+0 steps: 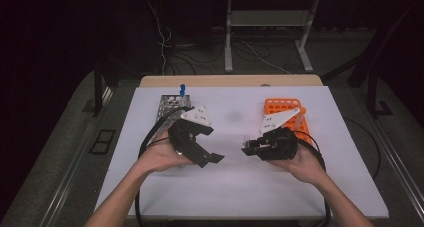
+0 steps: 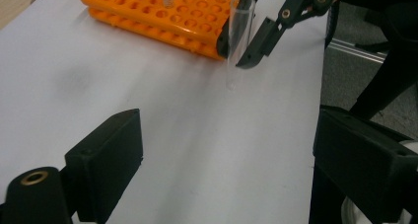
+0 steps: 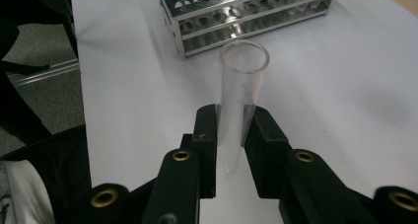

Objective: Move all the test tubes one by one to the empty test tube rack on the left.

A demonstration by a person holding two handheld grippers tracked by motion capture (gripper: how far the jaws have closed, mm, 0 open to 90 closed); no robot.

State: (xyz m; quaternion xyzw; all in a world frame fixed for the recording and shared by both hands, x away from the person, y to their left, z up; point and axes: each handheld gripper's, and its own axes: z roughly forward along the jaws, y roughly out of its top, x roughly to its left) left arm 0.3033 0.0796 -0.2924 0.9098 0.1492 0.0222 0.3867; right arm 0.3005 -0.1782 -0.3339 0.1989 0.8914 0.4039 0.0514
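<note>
One big white desk [image 1: 240, 187] holds two racks. The orange rack [image 1: 280, 109] is on the right side, and the shiny metal rack [image 1: 170, 106] is on the left side (a small blue thing [image 1: 182, 89] sticks up at its far edge). Two hands hold two grippers above the desk, well apart. The left gripper [image 1: 212, 158] has its jaws wide apart with nothing between them. The right gripper [image 3: 230, 130] has its jaws clamped on one clear glass tube [image 3: 241, 81], near the orange rack. The tube's open end points away from the hand.
</note>
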